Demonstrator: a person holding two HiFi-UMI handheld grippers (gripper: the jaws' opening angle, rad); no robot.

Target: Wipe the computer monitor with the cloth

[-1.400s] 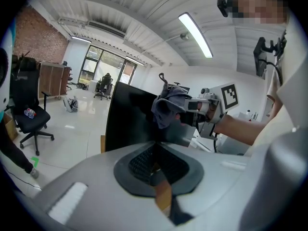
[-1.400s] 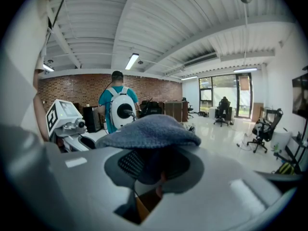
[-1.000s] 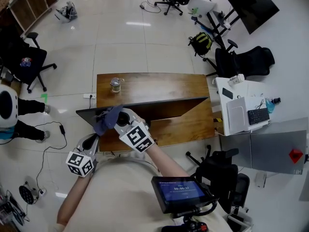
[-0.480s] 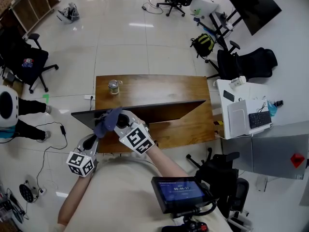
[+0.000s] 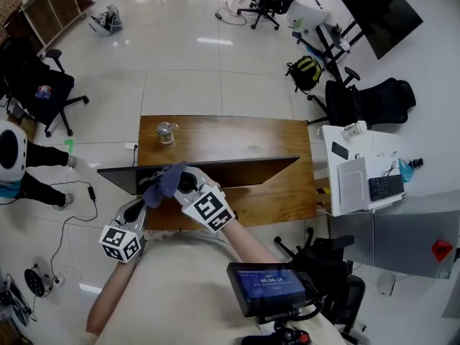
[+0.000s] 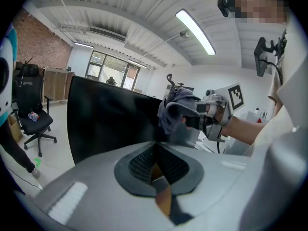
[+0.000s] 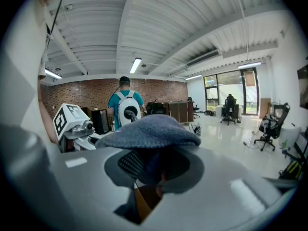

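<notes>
A black monitor point(image 5: 244, 169) stands across the wooden desk point(image 5: 277, 192), seen edge-on from above. My right gripper point(image 5: 180, 182) is shut on a blue-grey cloth point(image 5: 162, 180) and holds it against the screen near its left end. In the left gripper view the cloth point(image 6: 174, 107) bunches against the dark panel point(image 6: 110, 124). The cloth point(image 7: 154, 131) drapes over the right jaws and hides them. My left gripper point(image 5: 135, 208) sits low at the desk's front left, jaws shut point(image 6: 154, 150) right at the monitor's lower edge; a hold cannot be confirmed.
A glass jar point(image 5: 166, 130) stands at the desk's back left. To the right is a white side table point(image 5: 359, 171) with a keyboard. Office chairs point(image 5: 43, 88) and a person point(image 5: 11, 160) are at the left, and a black chair point(image 5: 323, 254) is near my right.
From above, the monitor's left end now reaches farther left and the panel looks thinner. The cloth and both grippers stay almost where they were.
</notes>
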